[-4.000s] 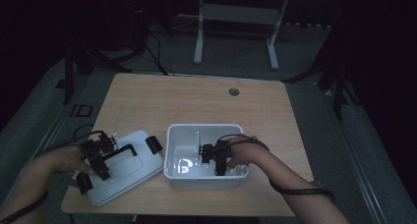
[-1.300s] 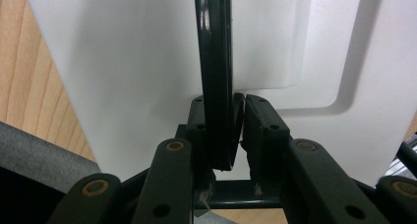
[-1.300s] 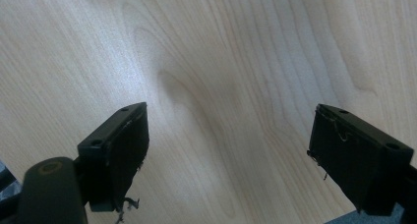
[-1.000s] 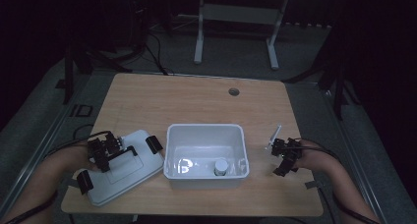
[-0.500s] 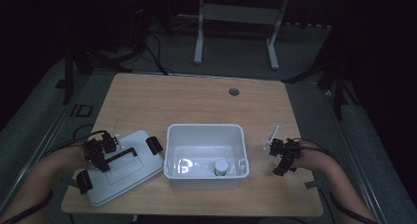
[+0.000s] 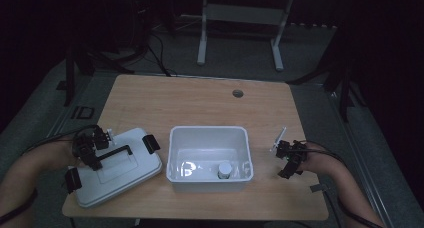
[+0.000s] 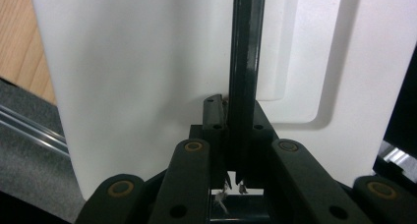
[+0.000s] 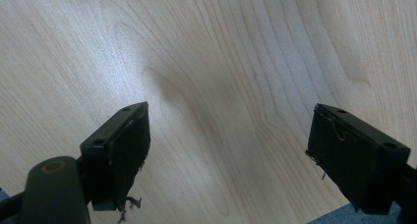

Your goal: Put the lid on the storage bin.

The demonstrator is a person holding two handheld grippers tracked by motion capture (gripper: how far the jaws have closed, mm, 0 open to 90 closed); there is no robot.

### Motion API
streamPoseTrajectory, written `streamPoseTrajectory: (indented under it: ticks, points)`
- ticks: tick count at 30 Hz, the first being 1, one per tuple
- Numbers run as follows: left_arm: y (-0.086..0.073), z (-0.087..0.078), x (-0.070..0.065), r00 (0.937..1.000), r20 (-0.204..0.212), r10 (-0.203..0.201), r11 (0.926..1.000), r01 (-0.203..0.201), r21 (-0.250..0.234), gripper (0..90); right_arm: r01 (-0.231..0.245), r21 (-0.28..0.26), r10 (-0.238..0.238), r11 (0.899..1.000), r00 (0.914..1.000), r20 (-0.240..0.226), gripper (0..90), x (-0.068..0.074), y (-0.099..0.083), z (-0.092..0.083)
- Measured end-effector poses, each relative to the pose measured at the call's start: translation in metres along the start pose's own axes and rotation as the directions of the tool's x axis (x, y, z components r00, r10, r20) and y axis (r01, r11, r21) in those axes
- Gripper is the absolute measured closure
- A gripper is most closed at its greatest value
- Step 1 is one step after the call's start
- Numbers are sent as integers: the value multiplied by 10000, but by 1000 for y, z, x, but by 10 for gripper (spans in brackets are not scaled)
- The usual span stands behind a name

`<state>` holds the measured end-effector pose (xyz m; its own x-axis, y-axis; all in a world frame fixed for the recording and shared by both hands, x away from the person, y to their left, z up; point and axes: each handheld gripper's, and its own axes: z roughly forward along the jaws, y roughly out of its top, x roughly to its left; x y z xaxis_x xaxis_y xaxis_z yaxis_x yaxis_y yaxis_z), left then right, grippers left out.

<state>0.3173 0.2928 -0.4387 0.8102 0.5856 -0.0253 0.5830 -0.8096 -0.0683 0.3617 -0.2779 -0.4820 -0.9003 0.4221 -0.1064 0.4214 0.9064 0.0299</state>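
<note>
A white box lid [image 6: 125, 175] with a black handle [image 6: 114, 153] and black end latches lies at the table's front left. My left gripper [image 6: 95, 148] is shut on that handle. In the left gripper view the jaws [image 7: 235, 116] pinch the dark handle bar [image 7: 244, 62] against the white lid [image 7: 147, 62]. An open white bin [image 6: 209, 133] stands in the middle with a small white-capped jar [image 6: 224, 169] inside. To its right, my right gripper [image 6: 289, 160] hangs open over bare wood, and the right gripper view [image 8: 228, 150] has nothing between the jaws.
The wooden table [image 8: 221, 62] has a round cable hole [image 6: 238, 93] near its far edge. Beyond it, a white desk frame [image 6: 240, 13] stands on the dark floor. Cables trail off both front corners.
Four seconds ago my right gripper was inside the bin; it now rests right of it, and the jar lies in the bin. My left gripper has risen slightly with the handle.
</note>
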Motion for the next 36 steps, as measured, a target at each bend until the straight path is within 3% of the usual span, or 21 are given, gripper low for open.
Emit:
streamPoseTrajectory:
  ticks: [16, 19, 23, 27, 36]
  points:
    - [-6, -73, -9, 9992, -328, 207, 9978, -227, -618, 836, -57, 10, 57, 10000, 10000, 7, 160, -1, -2, 0]
    - [0, -81, -12, 9983, -516, 266, 9986, -289, -448, 836, -63, 0, 63, 10000, 10000, 9, 160, 0, -1, 0]
    - [6, -90, -15, 9976, -545, 420, 9972, -452, -598, 836, -65, -40, 65, 10000, 10000, -7, 160, 1, 0, 0]
    - [16, -101, -22, 9934, -882, 736, 9938, -805, -770, 836, 3, -13, -3, 10000, 10000, -32, 160, 2, -1, 0]
    - [45, -113, -39, 9849, -1050, 1376, 9857, -1466, -835, 836, -21, -39, 21, 10000, 10000, -69, 160, 3, -1, 2]
